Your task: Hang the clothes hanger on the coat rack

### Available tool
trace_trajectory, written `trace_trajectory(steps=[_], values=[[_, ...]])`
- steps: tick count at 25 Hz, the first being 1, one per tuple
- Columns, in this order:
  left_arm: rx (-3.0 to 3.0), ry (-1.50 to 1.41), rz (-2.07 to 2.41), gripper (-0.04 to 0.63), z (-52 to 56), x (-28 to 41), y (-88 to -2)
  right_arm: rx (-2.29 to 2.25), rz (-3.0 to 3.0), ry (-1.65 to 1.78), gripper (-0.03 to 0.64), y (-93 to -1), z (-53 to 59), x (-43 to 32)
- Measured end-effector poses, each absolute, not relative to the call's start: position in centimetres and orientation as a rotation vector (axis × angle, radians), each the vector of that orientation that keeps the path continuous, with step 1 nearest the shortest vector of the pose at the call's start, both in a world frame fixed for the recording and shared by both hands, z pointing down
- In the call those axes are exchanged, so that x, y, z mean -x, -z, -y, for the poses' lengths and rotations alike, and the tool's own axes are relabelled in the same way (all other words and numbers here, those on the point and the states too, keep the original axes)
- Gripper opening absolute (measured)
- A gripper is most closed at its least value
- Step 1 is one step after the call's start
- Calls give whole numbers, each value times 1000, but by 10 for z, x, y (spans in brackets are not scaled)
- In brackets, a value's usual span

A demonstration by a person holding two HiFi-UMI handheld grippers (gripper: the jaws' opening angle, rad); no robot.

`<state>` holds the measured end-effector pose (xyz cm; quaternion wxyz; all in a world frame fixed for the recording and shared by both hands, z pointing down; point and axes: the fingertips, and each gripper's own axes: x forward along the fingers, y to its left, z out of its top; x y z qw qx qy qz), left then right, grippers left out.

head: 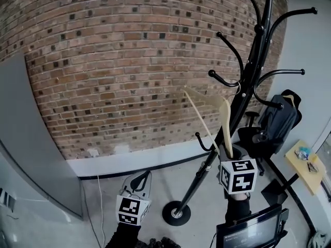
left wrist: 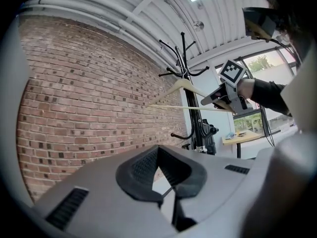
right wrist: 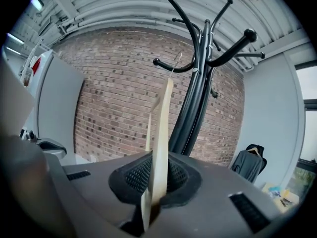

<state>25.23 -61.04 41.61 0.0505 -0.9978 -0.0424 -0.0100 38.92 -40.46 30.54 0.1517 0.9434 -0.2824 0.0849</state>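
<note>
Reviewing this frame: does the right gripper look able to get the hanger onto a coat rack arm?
Probably yes: the right gripper is shut on the hanger, whose hook appears close beside the coat rack's middle arms, with nothing in between.

Open air left of the coat rack [head: 253, 56]; curved hooks [head: 211, 74] and brick wall [head: 103, 61] close behind.

Red brick wall [head: 114, 61] up at 11 o'clock, grey floor [head: 155, 190] at 6, little wooden table [head: 305, 169] at 4.
</note>
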Motion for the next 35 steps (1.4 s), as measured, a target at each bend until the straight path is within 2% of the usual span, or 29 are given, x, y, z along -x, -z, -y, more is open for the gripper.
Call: trace_trajectory(steps=[11,23,26,30,35], values=[[3049,58,155,8,612,-262,-424,-2700,802,-333,28,-325,413,-409],[3041,62,158,8,608,-266,-424,-2718,825,-193,35,-318,413,-412],[3037,64,159,8,606,-266,-426,-2727,861,-120,102,-310,414,-408],[3033,60,169,8,600,-268,-425,-2733,920,-49,158,-300,414,-400],[3028,52,189,8,589,-269,-423,-2761,967,47,170,-285,398,-381]])
